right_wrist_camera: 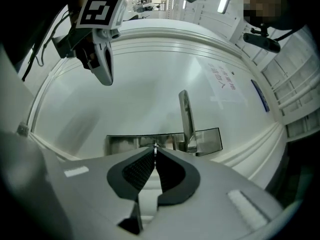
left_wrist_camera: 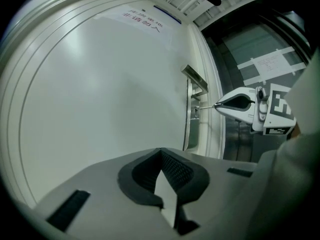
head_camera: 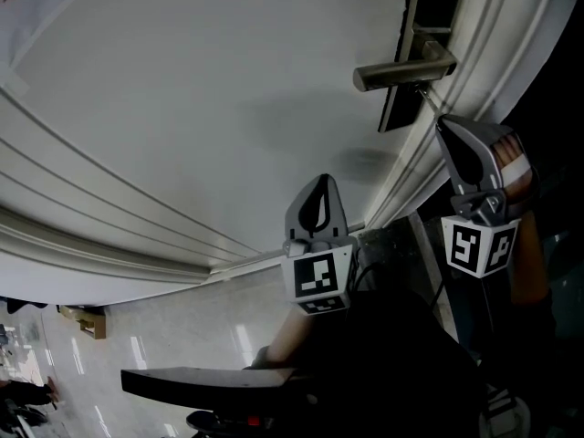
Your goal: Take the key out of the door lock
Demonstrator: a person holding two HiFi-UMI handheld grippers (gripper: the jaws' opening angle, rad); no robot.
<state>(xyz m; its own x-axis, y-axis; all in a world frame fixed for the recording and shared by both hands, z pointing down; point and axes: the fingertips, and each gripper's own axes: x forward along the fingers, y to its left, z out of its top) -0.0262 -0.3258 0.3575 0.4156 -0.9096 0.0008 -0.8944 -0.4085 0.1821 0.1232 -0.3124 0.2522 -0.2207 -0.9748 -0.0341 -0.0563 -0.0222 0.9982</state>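
A white door (head_camera: 182,108) carries a metal lever handle (head_camera: 401,69) on a dark lock plate (head_camera: 400,108). My right gripper (head_camera: 442,121) is shut on the key (head_camera: 429,100), just below the handle. In the left gripper view the key's thin blade (left_wrist_camera: 205,106) runs from the right gripper's tip (left_wrist_camera: 216,105) to the lock plate (left_wrist_camera: 191,115). The right gripper view shows the key (right_wrist_camera: 155,148) edge-on between the shut jaws, in front of the lock plate (right_wrist_camera: 125,143) and handle (right_wrist_camera: 186,115). My left gripper (head_camera: 319,187) is shut on nothing, apart from the lock and lower left of it.
Raised mouldings run along the door frame (head_camera: 429,162) beside the lock. A paper notice (left_wrist_camera: 145,19) is stuck high on the door. A dark glass panel (left_wrist_camera: 260,69) with a taped sheet lies past the frame. Shiny floor (head_camera: 164,345) shows at lower left.
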